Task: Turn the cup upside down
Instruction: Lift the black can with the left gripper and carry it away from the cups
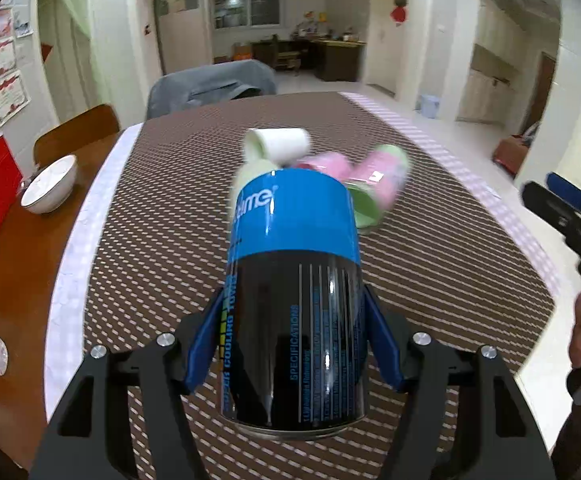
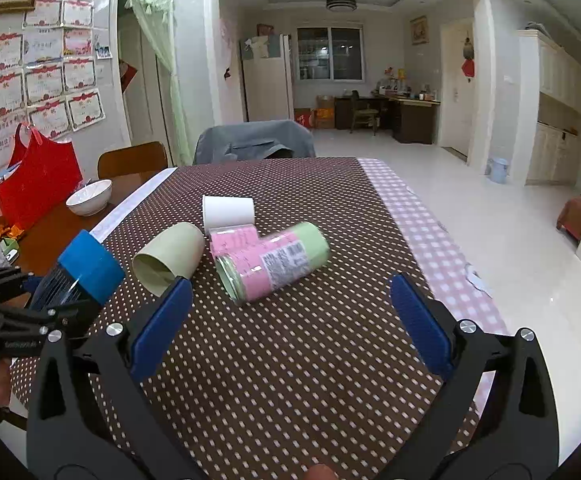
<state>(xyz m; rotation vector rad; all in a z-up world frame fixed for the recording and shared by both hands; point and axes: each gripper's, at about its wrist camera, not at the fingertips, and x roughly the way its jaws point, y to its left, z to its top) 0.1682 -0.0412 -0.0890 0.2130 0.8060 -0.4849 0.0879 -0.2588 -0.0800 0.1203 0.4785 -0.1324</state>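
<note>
My left gripper (image 1: 294, 328) is shut on a blue-and-black cup (image 1: 294, 300), held tilted above the table; it also shows in the right wrist view (image 2: 78, 276). My right gripper (image 2: 290, 312) is open and empty over the near table. On the dotted cloth lie a beige cup (image 2: 168, 258) on its side, a white cup (image 2: 228, 212) and a pink-and-green cup (image 2: 274, 260) on its side with a pink one behind it.
The table with brown dotted cloth (image 2: 290, 380) has a checked strip along its right edge. A white bowl (image 2: 89, 197) and red bag (image 2: 36, 184) sit at the left. A grey-covered chair (image 2: 254, 140) stands at the far end.
</note>
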